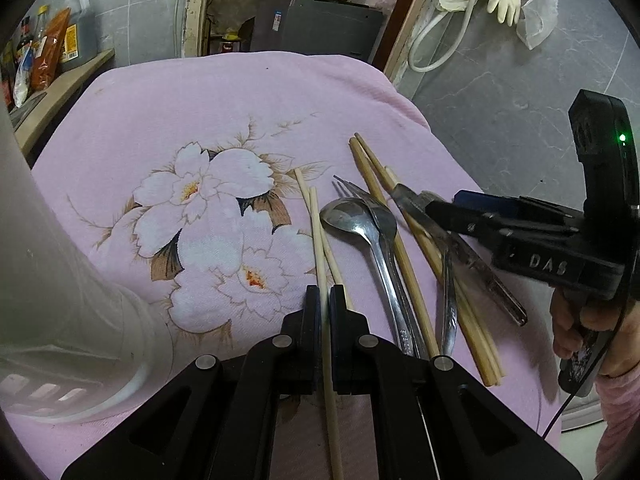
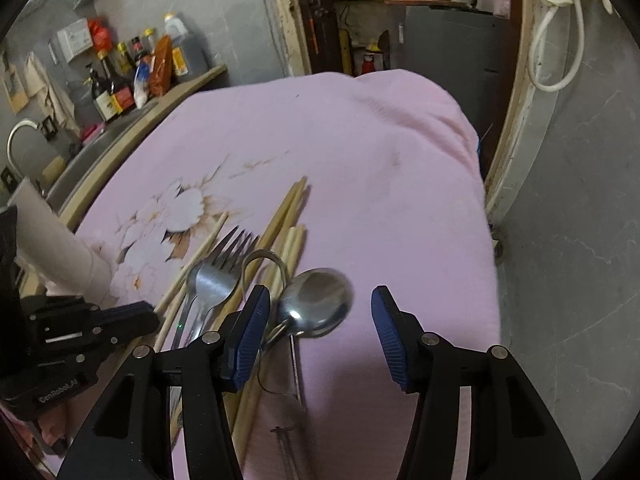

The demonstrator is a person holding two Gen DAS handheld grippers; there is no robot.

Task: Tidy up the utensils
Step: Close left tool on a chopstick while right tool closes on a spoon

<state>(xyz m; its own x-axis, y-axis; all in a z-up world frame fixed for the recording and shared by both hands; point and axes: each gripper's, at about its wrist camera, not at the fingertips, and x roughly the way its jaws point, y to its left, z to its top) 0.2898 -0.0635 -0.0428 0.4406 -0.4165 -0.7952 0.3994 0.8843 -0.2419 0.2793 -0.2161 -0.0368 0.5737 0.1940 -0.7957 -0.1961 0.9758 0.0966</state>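
A: How do the utensils look?
B: Pale wooden chopsticks (image 1: 404,256), a fork (image 2: 218,276) and steel spoons in 1 loose heap on the pink floral cloth (image 1: 208,120), right of the printed flowers. 1 chopstick (image 1: 320,240) lies apart, on the left of the heap.
A: Left gripper (image 1: 325,300)?
B: Jaws nearly together, pinched on that lone chopstick; it runs back btwn the fingers.
A: Right gripper (image 2: 318,312)?
B: Jaws stand about half apart, pads off everything. A shiny spoon (image 2: 316,304) sits btwn the blue pads (image 2: 250,332), bowl tilted up, close to the left pad; can't tell if it touches.
A: What's around?
B: White cylinder (image 1: 60,260) at the cloth's left edge, bottles (image 2: 116,80) on a counter behind. Chopsticks cross over fork & spoon handles, so the pile is tangled.
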